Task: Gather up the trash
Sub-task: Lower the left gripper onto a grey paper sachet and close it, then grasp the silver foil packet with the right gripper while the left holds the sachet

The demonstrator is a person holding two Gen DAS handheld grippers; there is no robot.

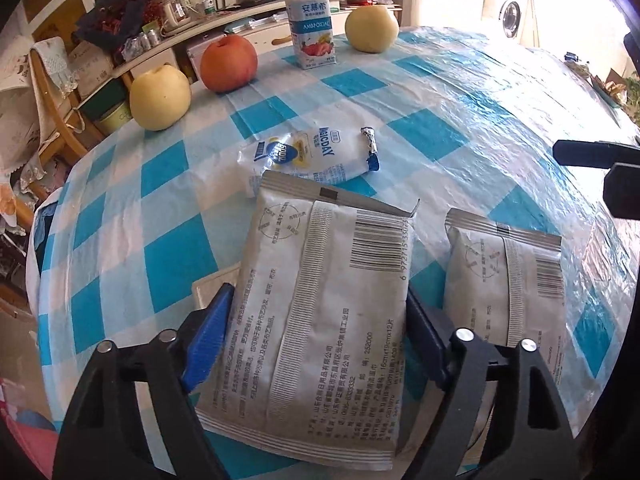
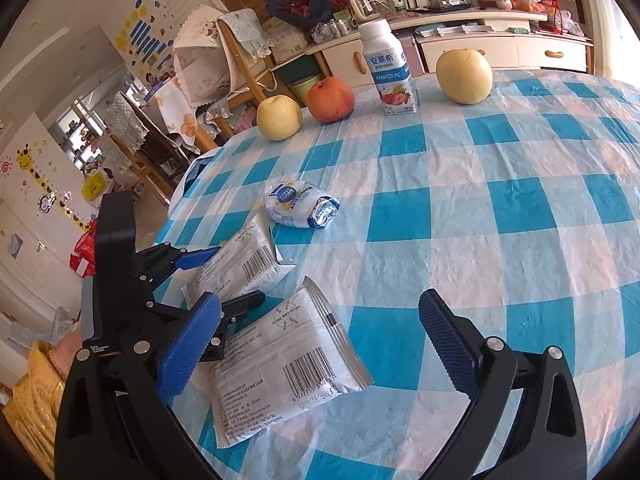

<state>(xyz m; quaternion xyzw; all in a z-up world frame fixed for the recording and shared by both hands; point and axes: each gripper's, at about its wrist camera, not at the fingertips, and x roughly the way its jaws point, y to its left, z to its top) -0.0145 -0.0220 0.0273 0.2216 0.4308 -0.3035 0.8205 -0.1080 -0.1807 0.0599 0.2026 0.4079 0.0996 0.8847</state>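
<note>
A grey wipes packet (image 1: 320, 300) with a barcode sits between the blue pads of my left gripper (image 1: 320, 292), and both pads touch its side edges. The right wrist view shows that same left gripper (image 2: 240, 272) straddling the packet (image 2: 244, 268). A second grey packet (image 1: 508, 280) lies flat just to its right. My right gripper (image 2: 320, 296) hangs open over the second packet (image 2: 288, 360), which lies by its left pad, untouched. A crumpled white-and-blue wrapper (image 1: 312, 156) (image 2: 298, 206) rests farther out on the cloth.
The round table wears a blue-and-white checked cloth (image 2: 500, 220). Along its far edge stand two yellow pears (image 2: 278, 118) (image 2: 464, 76), a red apple (image 2: 330, 100) and a yogurt bottle (image 2: 386, 68). Chairs and cluttered shelves lie beyond. A yellow sleeve (image 2: 36, 392) shows at lower left.
</note>
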